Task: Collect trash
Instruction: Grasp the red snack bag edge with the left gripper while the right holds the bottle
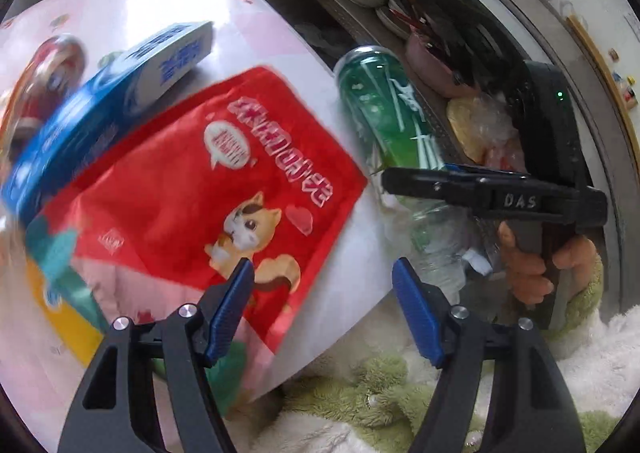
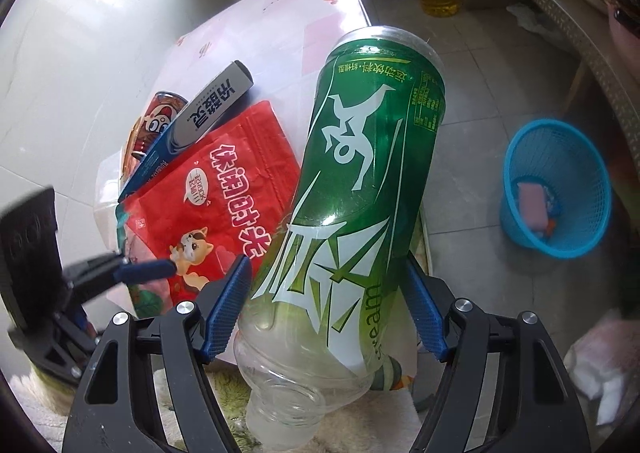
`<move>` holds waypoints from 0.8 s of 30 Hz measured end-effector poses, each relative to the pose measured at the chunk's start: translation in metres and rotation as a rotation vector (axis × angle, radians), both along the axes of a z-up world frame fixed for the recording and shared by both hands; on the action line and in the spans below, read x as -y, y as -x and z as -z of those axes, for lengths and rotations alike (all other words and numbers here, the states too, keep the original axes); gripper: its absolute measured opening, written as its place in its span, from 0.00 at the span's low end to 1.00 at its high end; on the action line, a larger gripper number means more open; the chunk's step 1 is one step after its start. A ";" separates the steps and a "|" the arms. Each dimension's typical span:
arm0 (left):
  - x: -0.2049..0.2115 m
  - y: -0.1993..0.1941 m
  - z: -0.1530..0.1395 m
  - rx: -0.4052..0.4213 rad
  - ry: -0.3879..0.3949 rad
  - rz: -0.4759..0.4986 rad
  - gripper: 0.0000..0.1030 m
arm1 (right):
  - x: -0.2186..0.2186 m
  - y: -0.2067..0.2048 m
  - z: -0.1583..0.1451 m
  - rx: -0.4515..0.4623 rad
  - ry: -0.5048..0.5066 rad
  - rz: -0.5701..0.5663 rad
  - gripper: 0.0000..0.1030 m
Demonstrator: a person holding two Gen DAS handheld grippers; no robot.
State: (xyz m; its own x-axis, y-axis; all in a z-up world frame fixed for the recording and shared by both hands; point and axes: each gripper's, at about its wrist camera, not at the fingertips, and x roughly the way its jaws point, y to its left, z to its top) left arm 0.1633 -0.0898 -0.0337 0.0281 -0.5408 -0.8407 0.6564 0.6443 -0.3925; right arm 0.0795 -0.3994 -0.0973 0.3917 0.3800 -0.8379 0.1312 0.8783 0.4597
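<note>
On the pink surface lay a red snack bag before the left gripper, its jaws spread, while the right gripper pinched the green bottle, likely bound for the blue basket.

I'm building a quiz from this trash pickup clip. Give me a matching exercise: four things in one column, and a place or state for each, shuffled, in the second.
Things:
1. green bottle
2. red snack bag
3. blue basket
4. left tongs

Places or states:
A. on the floor, with scraps inside
B. open, hovering over the table edge
C. gripped between the right tongs
D. lying flat on the table

Pairs: 1-C, 2-D, 3-A, 4-B
</note>
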 end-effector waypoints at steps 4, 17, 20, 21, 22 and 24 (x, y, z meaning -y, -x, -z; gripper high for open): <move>-0.028 0.028 -0.012 0.127 0.023 -0.124 0.64 | 0.000 0.002 -0.002 0.007 0.006 -0.012 0.68; -0.105 0.021 0.019 -0.080 0.161 -0.438 0.59 | -0.008 -0.001 -0.005 0.013 0.036 -0.032 0.68; -0.109 0.016 0.022 -0.115 0.232 -0.447 0.56 | -0.012 -0.002 -0.006 0.013 0.048 -0.045 0.67; -0.109 0.014 0.022 -0.118 0.261 -0.444 0.56 | -0.013 -0.003 -0.006 0.013 0.050 -0.048 0.67; -0.110 0.012 0.020 -0.119 0.293 -0.440 0.56 | -0.014 -0.003 -0.006 0.013 0.050 -0.051 0.67; -0.107 0.009 0.020 -0.135 0.346 -0.426 0.56 | -0.017 -0.004 -0.006 0.013 0.051 -0.058 0.67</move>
State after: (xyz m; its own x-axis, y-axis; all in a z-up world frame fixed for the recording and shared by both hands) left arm 0.1545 0.0176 -0.0542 0.2086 -0.7500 -0.6277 0.2959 0.6601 -0.6904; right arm 0.0832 -0.3828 -0.0916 0.3811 0.3591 -0.8520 0.0742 0.9066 0.4153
